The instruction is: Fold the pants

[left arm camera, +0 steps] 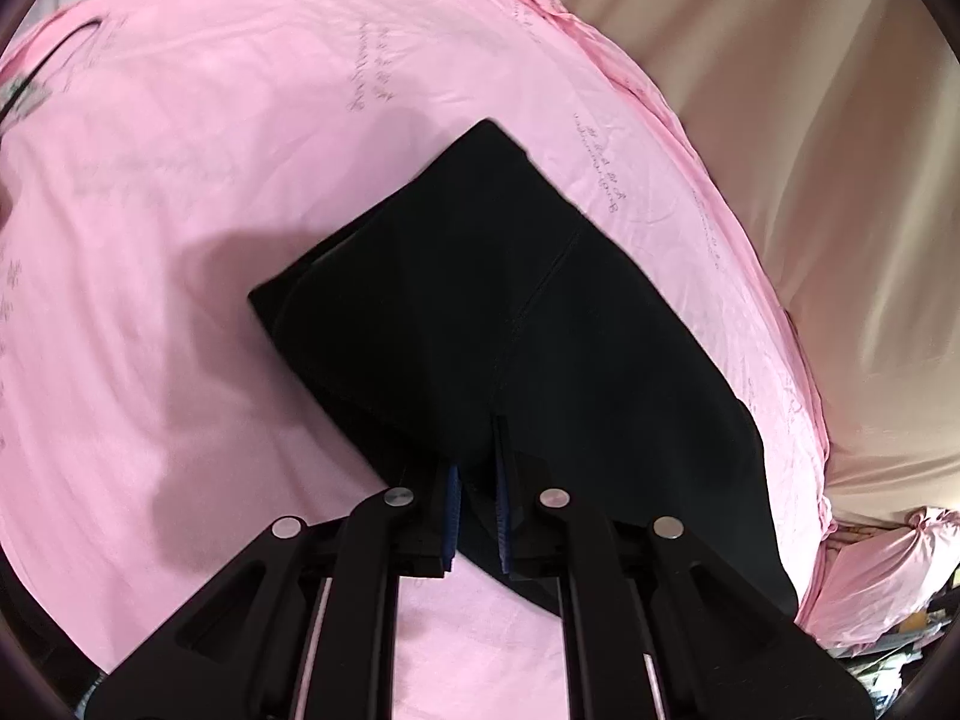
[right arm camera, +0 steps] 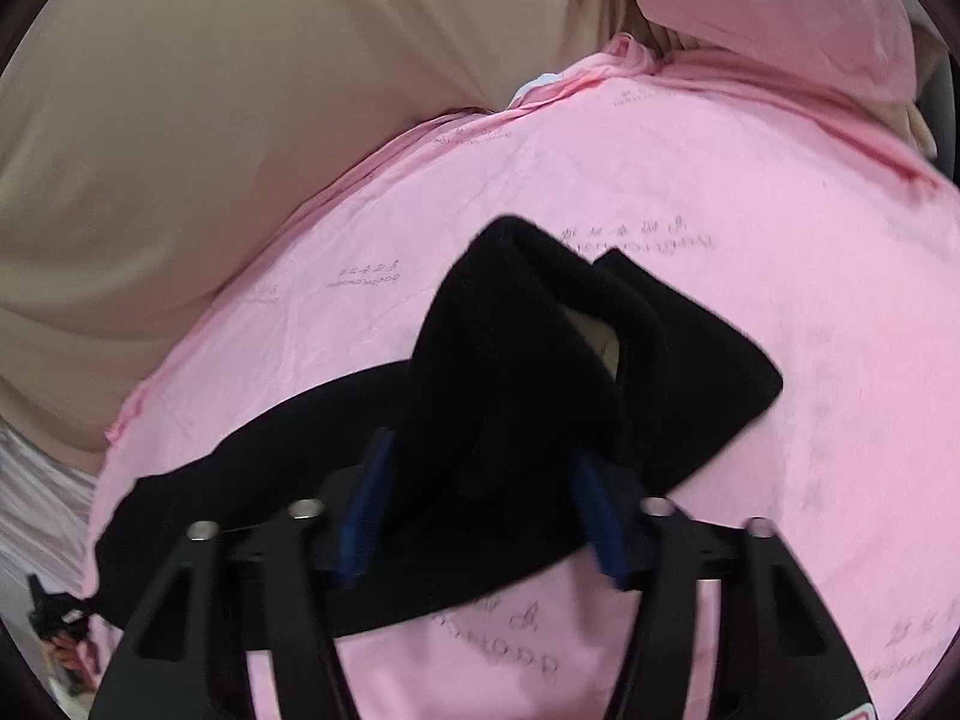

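Left gripper (left arm camera: 477, 516) – tilted down, fingers clamped on pants (left arm camera: 510, 300) | right gripper (right arm camera: 480, 516) – fingers gripping pants

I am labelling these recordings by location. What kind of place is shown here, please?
Probably a bedroom, with folding done on a bed. The black pants lie on a soft pink sheet printed with small script, tucked over a beige cover, and a bundled pink pillow or cloth sits at the far end.

The left gripper (left arm camera: 477, 495) pinches black pants (left arm camera: 480, 276) lying on pink sheet (left arm camera: 180, 180).
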The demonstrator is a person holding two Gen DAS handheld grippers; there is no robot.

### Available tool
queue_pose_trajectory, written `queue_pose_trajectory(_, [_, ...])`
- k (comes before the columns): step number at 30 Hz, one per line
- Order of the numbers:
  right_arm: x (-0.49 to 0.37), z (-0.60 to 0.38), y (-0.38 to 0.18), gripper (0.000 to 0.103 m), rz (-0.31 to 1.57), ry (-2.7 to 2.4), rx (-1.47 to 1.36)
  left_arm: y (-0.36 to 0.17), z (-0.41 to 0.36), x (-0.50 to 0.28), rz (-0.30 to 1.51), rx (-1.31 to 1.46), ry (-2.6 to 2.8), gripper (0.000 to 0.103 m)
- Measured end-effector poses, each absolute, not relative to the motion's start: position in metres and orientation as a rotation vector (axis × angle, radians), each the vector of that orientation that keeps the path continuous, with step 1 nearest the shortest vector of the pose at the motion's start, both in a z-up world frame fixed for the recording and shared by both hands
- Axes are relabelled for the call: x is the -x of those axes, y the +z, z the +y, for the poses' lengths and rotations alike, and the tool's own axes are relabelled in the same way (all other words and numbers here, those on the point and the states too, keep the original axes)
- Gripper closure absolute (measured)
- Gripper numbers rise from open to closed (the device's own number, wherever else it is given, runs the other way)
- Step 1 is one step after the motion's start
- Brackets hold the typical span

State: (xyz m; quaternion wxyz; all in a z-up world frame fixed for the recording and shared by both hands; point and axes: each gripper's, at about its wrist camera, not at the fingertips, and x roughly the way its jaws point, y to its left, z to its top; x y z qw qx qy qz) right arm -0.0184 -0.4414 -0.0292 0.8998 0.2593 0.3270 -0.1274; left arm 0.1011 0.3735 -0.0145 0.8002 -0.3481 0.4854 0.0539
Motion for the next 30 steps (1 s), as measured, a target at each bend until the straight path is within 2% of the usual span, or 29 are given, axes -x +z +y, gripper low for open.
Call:
queue_pose_trajectory(4, [0.038, -0.448, 0.042, 0.097, 0.468, -0.186, -0.508, 0.011, 0.374, -0.101, 1.003, 0.717, 0.099, 0.094])
queue_pose_trajectory(6, [0.06, -0.456, 0.061, 0.097, 0.428, -0.194, -0.477, 0.027, 0.377, -0.091, 0.97, 0.71, 0.089, 0.094])
queue_pose_trajectory(8, [0.062, -0.468, 0.038, 0.095, 0.517, -0.234, -0.467, 0.026, 0.378, -0.084, 0.984, 0.698, 0.09, 0.094])
queue_pose_trajectory(11, [0.054, -0.488, -0.038, 0.088, 0.754, -0.302, -0.518, -0.005, 0.371, -0.091, 1.076, 0.63, 0.124, 0.092])
queue_pose_trajectory(12, [0.056, -0.491, -0.057, 0.086, 0.793, -0.31, -0.543, -0.015, 0.371, -0.093, 1.099, 0.636, 0.123, 0.092])
queue_pose_trajectory(13, [0.064, -0.491, -0.062, 0.084, 0.746, -0.3, -0.566, -0.025, 0.37, -0.094, 1.12, 0.65, 0.122, 0.092])
queue_pose_trajectory(16, [0.073, -0.49, -0.055, 0.061, 0.709, -0.302, -0.578, -0.03, 0.37, -0.09, 1.1, 0.663, 0.111, 0.09])
queue_pose_trajectory(17, [0.073, -0.489, -0.052, 0.053, 0.699, -0.295, -0.576, -0.029, 0.371, -0.088, 1.09, 0.67, 0.097, 0.085])
queue_pose_trajectory(20, [0.064, -0.492, -0.046, 0.048, 0.687, -0.273, -0.589, -0.026, 0.377, -0.081, 1.043, 0.721, 0.067, 0.059])
queue_pose_trajectory(21, [0.059, -0.495, -0.046, 0.048, 0.681, -0.271, -0.601, -0.025, 0.378, -0.079, 1.033, 0.73, 0.064, 0.057])
queue_pose_trajectory(22, [0.053, -0.498, -0.046, 0.048, 0.678, -0.273, -0.606, -0.023, 0.379, -0.078, 1.024, 0.73, 0.068, 0.057])
queue_pose_trajectory(23, [0.047, -0.499, -0.047, 0.052, 0.679, -0.281, -0.608, -0.02, 0.378, -0.078, 1.011, 0.713, 0.076, 0.057])
queue_pose_trajectory(24, [0.05, -0.498, -0.045, 0.063, 0.671, -0.279, -0.614, -0.016, 0.377, -0.079, 1.002, 0.695, 0.084, 0.057])
queue_pose_trajectory(25, [0.048, -0.497, -0.042, 0.095, 0.661, -0.257, -0.619, -0.012, 0.373, -0.08, 0.995, 0.673, 0.093, 0.057])
queue_pose_trajectory(28, [0.063, -0.491, -0.016, 0.094, 0.53, -0.245, -0.601, 0.002, 0.365, -0.079, 0.972, 0.601, 0.101, 0.057])
queue_pose_trajectory(30, [0.071, -0.498, -0.017, 0.094, 0.536, -0.305, -0.582, 0.006, 0.361, -0.075, 0.985, 0.524, 0.141, 0.056])
